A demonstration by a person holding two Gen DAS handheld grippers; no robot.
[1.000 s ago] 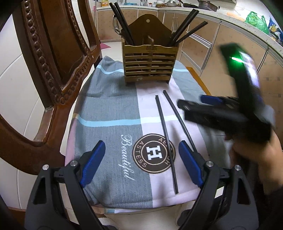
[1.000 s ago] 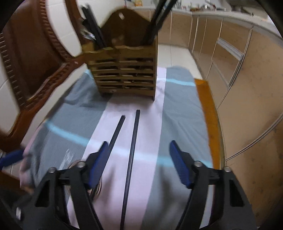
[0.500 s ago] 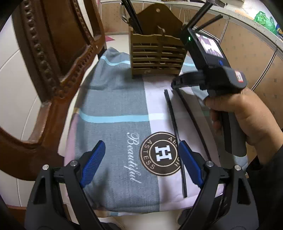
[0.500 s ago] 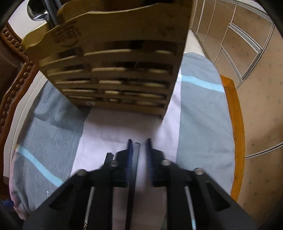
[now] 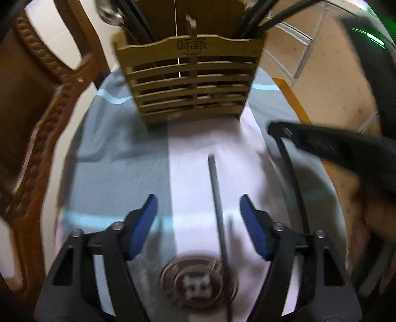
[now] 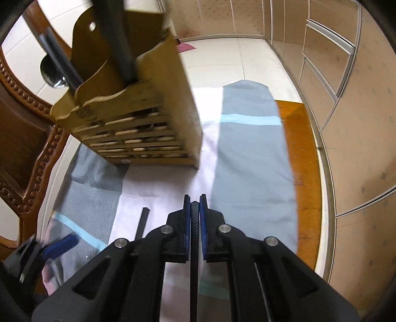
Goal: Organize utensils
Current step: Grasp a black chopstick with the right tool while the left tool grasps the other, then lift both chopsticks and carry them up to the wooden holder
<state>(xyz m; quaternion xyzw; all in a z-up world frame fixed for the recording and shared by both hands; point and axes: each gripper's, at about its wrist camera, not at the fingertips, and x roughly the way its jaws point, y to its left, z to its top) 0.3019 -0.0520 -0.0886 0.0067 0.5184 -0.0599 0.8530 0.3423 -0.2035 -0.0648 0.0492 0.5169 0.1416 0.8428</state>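
Two black chopsticks are out of the holder, one in each camera's foreground. Nearest the left wrist camera, the left tongs [image 5: 198, 224] stand apart, their blue pads [image 5: 143, 226] well clear of the loose chopstick [image 5: 217, 210] that lies lengthwise between them on the cloth; their jaws have just been closing, yet neither pad touches the stick. This chopstick runs from beside the round brown logo [image 5: 198, 282] printed on the cloth toward the holder. To its right, the right tongs [image 6: 195, 205] are clamped narrowly on the second chopstick [image 6: 194, 247], whose tip sits between the blue pads and whose shaft runs back under the black frame; in the left view the same stick [image 5: 293, 188] hangs from the dark, blurred tool tip above the cloth's right side. The striped cloth [image 5: 118, 158], grey, pale pink and light blue, covers the surface beneath. Farther off, the slatted wooden utensil holder [image 5: 190, 81] stands upright on the cloth, with more black chopsticks and a metal spoon [image 5: 109, 12] rising from its compartments. A carved wooden chair [image 5: 32, 104] stands at the left, and beige cabinet fronts [image 6: 346, 81] line the right beyond the tiled floor.
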